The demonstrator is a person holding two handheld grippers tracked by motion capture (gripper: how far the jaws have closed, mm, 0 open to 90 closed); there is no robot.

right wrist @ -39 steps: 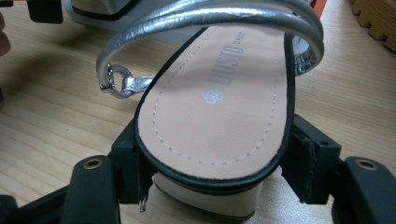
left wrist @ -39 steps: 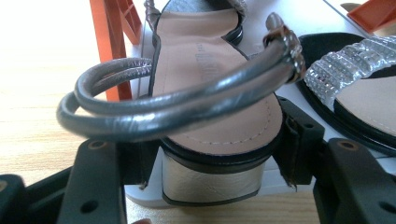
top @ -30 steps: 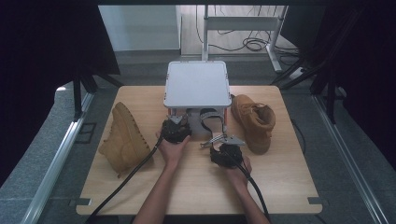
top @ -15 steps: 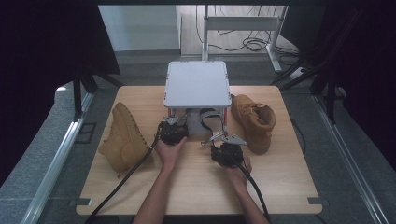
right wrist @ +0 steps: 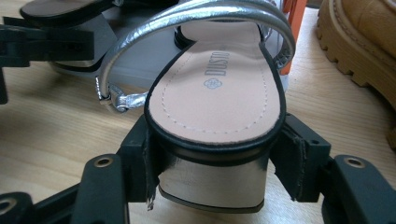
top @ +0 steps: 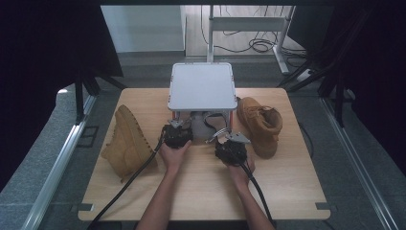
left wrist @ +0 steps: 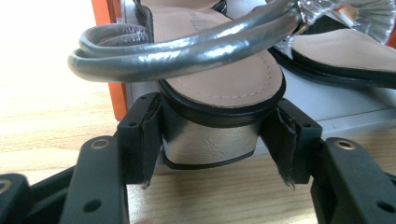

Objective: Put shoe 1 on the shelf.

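Gripping a silver sandal's block heel each, left tongs clamped, right tongs just closing on the other heel.

- My high view looks forward and down over the table.
- My gripper views sit close behind sandal heels, sharing that table.

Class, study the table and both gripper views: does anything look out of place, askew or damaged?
Yes. The left boot lies tipped on its side, sole showing, while the right boot stands upright. Also, the pad edges on the left gripper and right gripper look frayed where they flank each sandal heel.
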